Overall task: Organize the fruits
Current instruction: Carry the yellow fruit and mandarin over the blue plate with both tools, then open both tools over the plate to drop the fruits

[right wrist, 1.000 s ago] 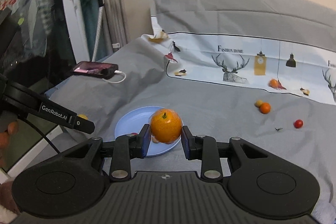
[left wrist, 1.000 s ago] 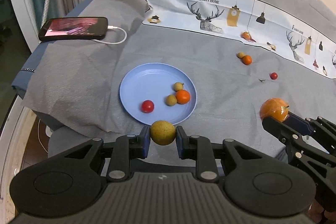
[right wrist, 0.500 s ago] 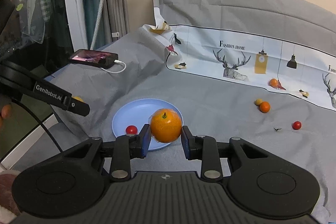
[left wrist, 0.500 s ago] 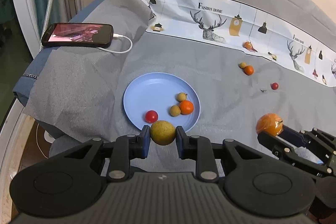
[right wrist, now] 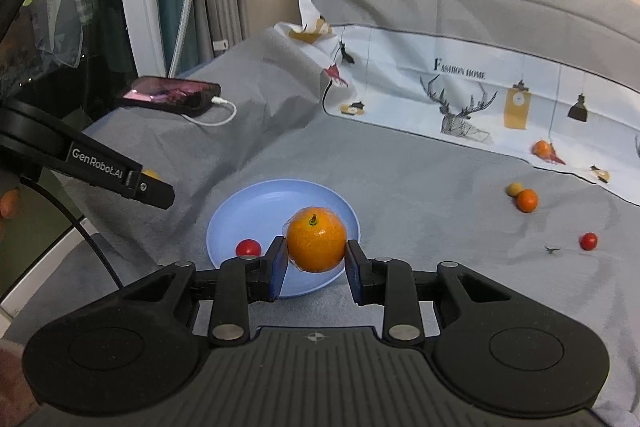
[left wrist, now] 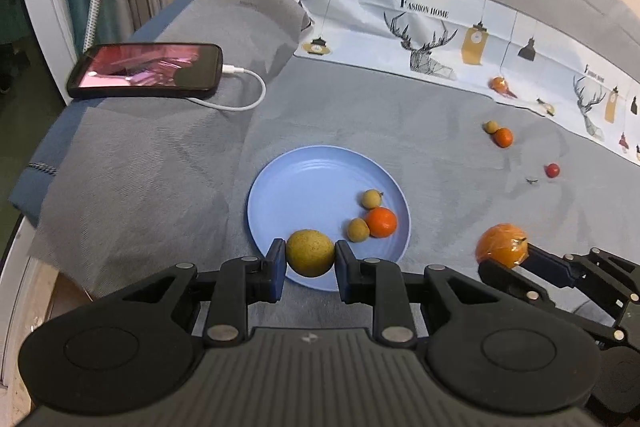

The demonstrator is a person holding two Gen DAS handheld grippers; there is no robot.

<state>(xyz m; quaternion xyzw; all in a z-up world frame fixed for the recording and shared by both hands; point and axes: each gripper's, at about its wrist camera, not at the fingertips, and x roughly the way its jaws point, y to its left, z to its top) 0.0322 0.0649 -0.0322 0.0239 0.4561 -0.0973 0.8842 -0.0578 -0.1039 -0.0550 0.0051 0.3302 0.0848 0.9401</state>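
We see the large orange (right wrist: 316, 245) gripped in our right gripper (right wrist: 316, 257) at the centre of the right wrist view, its stem pointing up and slightly away from the camera; it is round, so it has no clear long axis. A thin clear film seems to wrap it. The jaws stand fairly wide apart, both pads pressed on the fruit's sides.

Our left gripper (left wrist: 310, 259) is clamped on one yellow-green round fruit (left wrist: 310, 253), low in the centre of the left wrist view, in line with the near rim of the blue plate (left wrist: 304, 183). Its jaws are a little narrower, pads touching both sides. We cannot tell whether the fruit touches the plate.

On the plate we count two small tan fruits (left wrist: 358, 229), one small orange (left wrist: 381, 222) touching the nearer tan one, and one cherry tomato (right wrist: 248, 248) seen only in the right wrist view.

On the grey cloth (left wrist: 420, 131) at the right of the frame we count one tan fruit touching one small orange fruit (left wrist: 503, 137), one loose cherry tomato (left wrist: 552, 170) with a loose stem beside it, and one more orange fruit (left wrist: 498, 83) on the printed white sheet (left wrist: 440, 39).

One phone (left wrist: 146, 71) lies at upper left, its white cable plugged in.
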